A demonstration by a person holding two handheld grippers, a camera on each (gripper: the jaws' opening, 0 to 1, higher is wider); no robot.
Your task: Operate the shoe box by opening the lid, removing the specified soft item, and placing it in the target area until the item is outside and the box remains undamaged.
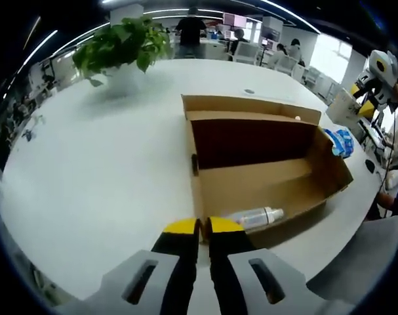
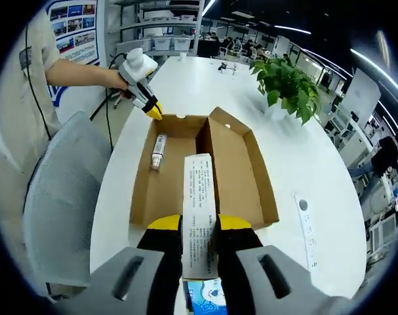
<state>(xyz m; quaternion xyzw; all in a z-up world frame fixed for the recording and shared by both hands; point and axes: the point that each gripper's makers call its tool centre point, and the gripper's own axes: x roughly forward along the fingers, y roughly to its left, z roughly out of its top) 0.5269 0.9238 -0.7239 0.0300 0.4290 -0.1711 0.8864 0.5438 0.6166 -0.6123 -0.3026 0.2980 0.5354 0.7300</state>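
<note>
An open brown shoe box [image 1: 251,177] [image 2: 166,190] lies on a white table [image 1: 87,164], its lid [image 2: 235,164] folded out flat beside it. A clear bottle [image 1: 254,216] [image 2: 158,151] lies inside. My left gripper [image 1: 203,227] [image 2: 153,111] is shut at the box's end, and the box wall runs into the gap between its jaws. My right gripper [image 2: 199,223] is shut on a soft white pack with printed text and a blue end [image 2: 199,203] [image 1: 339,141]. It holds the pack just over the box's opposite end.
A potted plant [image 1: 123,42] [image 2: 287,82] stands farther along the table. A grey chair [image 2: 61,197] sits by the table's edge next to the person [image 2: 21,98] holding the grippers. A socket strip [image 2: 305,220] is set in the tabletop. Desks and people fill the background.
</note>
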